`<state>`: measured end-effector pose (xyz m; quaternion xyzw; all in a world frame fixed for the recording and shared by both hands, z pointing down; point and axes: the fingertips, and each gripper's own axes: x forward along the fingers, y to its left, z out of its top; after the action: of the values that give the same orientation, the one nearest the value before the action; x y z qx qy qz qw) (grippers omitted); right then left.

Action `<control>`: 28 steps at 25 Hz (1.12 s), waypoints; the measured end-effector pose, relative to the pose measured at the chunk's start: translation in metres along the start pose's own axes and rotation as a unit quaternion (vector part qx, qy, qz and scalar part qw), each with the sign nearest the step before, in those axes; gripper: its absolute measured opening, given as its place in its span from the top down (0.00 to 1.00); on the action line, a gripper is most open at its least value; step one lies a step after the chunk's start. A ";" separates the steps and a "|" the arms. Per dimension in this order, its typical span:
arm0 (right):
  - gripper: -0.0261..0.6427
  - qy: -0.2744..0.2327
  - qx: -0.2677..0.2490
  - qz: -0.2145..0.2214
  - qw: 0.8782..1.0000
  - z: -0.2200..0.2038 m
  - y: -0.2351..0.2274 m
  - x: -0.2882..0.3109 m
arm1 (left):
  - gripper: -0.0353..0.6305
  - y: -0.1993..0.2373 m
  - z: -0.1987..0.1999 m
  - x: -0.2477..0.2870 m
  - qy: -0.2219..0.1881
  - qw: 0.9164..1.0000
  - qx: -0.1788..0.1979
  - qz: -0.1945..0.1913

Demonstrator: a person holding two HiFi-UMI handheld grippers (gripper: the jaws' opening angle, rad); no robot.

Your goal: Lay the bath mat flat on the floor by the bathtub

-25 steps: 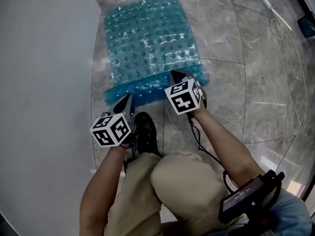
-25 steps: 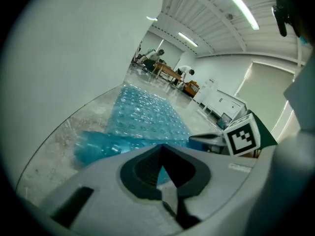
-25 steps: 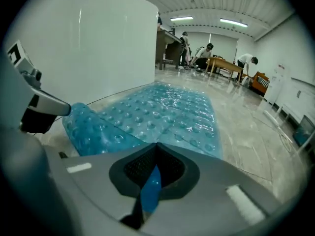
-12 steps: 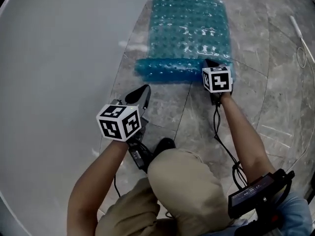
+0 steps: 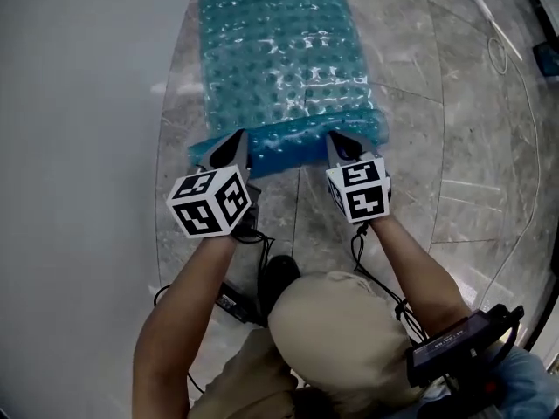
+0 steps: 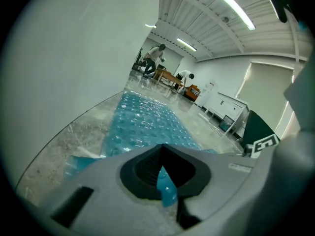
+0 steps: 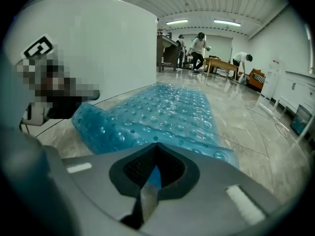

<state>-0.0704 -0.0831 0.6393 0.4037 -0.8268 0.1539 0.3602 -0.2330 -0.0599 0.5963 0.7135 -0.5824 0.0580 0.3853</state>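
A translucent blue bath mat (image 5: 275,59) with rows of bumps lies on the grey marble floor, along the white bathtub (image 5: 79,147) on its left. Its near edge is curled into a fold. My left gripper (image 5: 234,145) is shut on the near left corner, and a blue sliver of mat (image 6: 165,183) shows between its jaws. At the near right corner my right gripper (image 5: 341,144) is shut on the edge, with blue mat (image 7: 152,177) pinched in its jaws. The curled hump (image 7: 93,124) rises to that gripper's left.
The person's knee (image 5: 332,321) and a dark shoe (image 5: 278,278) are just behind the grippers. A thin white cable (image 5: 524,85) and a white stick (image 5: 485,7) lie on the floor at the right. People work at tables (image 7: 216,63) far off.
Half a second ago the left gripper stood back from the mat's near edge; now it is at the near left corner. The right gripper has stayed on the near right edge.
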 end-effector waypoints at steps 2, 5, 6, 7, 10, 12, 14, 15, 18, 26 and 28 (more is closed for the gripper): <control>0.95 0.010 -0.019 0.008 1.000 -0.009 0.005 -0.010 | 0.93 0.005 -0.012 0.008 0.022 1.000 -0.011 0.001; 0.95 0.045 -0.016 0.050 0.998 -0.009 0.013 -0.025 | 0.94 0.019 -0.031 0.016 0.054 0.998 -0.011 0.016; 0.95 0.049 0.001 0.060 0.997 -0.001 0.014 -0.031 | 0.94 0.024 -0.034 0.017 0.055 0.998 -0.002 0.023; 0.95 0.045 0.019 0.062 0.997 0.008 0.013 -0.038 | 0.94 0.026 -0.035 0.017 0.051 0.998 0.008 0.031; 0.95 0.031 0.028 0.038 0.998 0.028 0.004 -0.050 | 0.94 0.025 -0.045 0.012 0.037 0.999 0.001 0.039; 0.95 0.032 0.014 0.031 0.999 0.021 0.005 -0.049 | 0.94 0.019 -0.067 -0.001 0.037 0.998 -0.031 0.033; 0.95 0.031 0.013 0.026 0.999 0.009 0.009 -0.044 | 0.94 0.011 -0.091 -0.015 0.040 0.997 -0.055 0.023; 0.95 0.023 0.014 0.023 0.999 0.009 0.011 -0.036 | 0.94 0.009 -0.095 -0.018 0.037 0.997 -0.061 0.018; 0.95 0.014 0.000 0.012 1.000 0.012 0.015 -0.009 | 0.94 0.007 -0.093 -0.019 0.030 0.998 -0.061 0.011; 0.95 0.022 0.001 0.031 0.999 -0.033 0.034 -0.025 | 0.94 -0.012 -0.075 -0.042 0.028 0.999 -0.021 0.018; 0.95 0.021 -0.003 0.041 0.999 -0.045 0.041 -0.038 | 0.94 -0.015 -0.080 -0.041 0.035 0.999 -0.017 0.024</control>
<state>-0.0655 -0.0115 0.6448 0.3652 -0.8352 0.1743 0.3724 -0.2033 0.0224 0.6232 0.6902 -0.5863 0.0826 0.4160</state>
